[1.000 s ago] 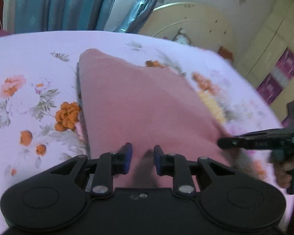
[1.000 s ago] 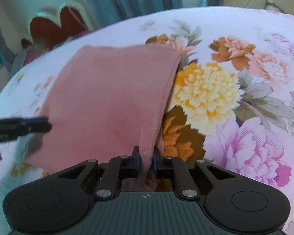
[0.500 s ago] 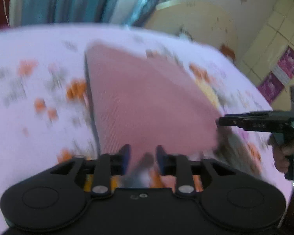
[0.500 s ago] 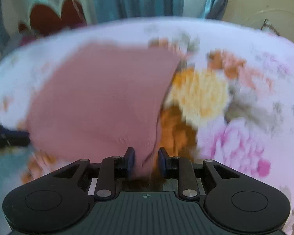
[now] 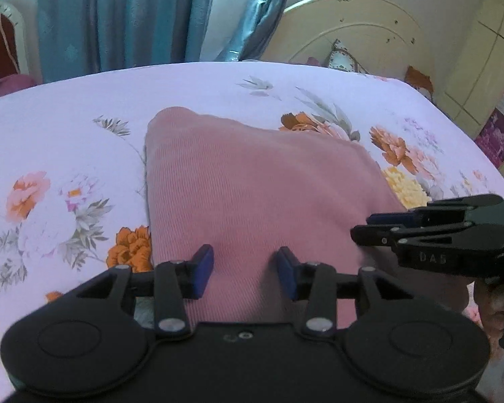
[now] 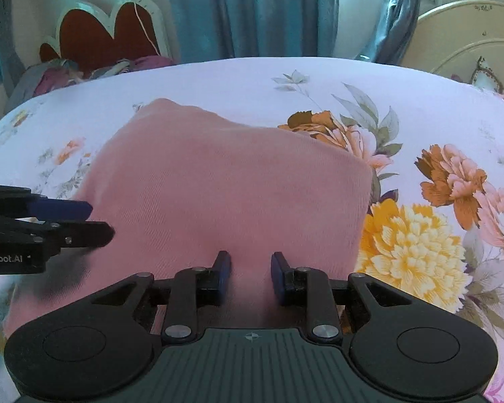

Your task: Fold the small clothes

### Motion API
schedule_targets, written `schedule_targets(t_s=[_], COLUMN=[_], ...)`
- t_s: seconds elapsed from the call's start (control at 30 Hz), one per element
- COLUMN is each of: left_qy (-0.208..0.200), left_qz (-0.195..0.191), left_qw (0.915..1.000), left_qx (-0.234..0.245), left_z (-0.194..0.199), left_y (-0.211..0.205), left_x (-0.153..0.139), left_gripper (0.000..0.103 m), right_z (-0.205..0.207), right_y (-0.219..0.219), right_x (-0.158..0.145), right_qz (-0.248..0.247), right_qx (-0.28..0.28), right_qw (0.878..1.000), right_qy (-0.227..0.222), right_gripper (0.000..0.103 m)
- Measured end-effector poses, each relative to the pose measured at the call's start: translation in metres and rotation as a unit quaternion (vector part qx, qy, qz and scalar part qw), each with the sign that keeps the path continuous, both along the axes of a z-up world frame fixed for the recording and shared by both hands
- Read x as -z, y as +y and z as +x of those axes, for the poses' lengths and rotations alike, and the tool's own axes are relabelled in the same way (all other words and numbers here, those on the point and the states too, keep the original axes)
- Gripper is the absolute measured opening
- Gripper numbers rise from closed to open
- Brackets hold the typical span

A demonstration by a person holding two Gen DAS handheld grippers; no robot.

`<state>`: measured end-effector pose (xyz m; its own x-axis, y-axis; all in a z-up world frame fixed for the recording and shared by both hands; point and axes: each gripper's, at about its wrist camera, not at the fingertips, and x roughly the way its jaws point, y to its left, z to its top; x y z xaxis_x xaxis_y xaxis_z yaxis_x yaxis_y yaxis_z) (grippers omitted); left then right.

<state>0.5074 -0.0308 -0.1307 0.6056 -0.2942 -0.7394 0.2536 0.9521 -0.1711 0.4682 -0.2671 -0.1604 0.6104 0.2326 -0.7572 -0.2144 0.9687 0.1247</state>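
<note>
A pink ribbed garment (image 5: 258, 194) lies folded flat on the floral bed sheet (image 5: 67, 127); it also shows in the right wrist view (image 6: 225, 194). My left gripper (image 5: 245, 275) is open, its blue pads apart above the garment's near edge, holding nothing. My right gripper (image 6: 250, 277) is open too, over the near edge toward the right side of the garment. The right gripper shows in the left wrist view (image 5: 379, 228) by the garment's right corner. The left gripper shows in the right wrist view (image 6: 94, 221) at the garment's left corner.
The floral sheet (image 6: 420, 201) covers the whole bed. A cream headboard (image 5: 352, 33) stands at the far right and blue curtains (image 5: 117, 16) hang behind. A red heart-shaped chair back (image 6: 107, 30) and a pile of clothes (image 6: 84, 70) are at the far left.
Both grippers have let go of the garment's near edge and opened wider. The cloth now lies flat on the bed, and both grippers have drawn back slightly.
</note>
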Motion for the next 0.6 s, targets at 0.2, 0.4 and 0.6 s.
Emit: schedule_targets(t_s=[0.2, 0.4, 0.6], left_qy=[0.000, 0.005, 0.013], left_qz=[0.014, 0.049, 0.067], left_qw=[0.9998, 0.9988, 0.9976], left_qx=[-0.015, -0.005, -0.010], left_z=[-0.001, -0.008, -0.008], left_y=[-0.004, -0.017, -0.025], left_x=[-0.010, -0.016, -0.007], left_gripper=[0.042, 0.049, 0.056], right_z=[-0.008, -0.014, -0.011], right_y=[0.003, 0.003, -0.001], right_x=[-0.016, -0.007, -0.005], right_qz=[-0.014, -0.017, -0.008], right_qx=[-0.015, -0.035, -0.036], right_qw=[1.000, 0.999, 0.999], right_qy=[-0.013, -0.003, 0.001], right_gripper=[0.026, 0.025, 0.026])
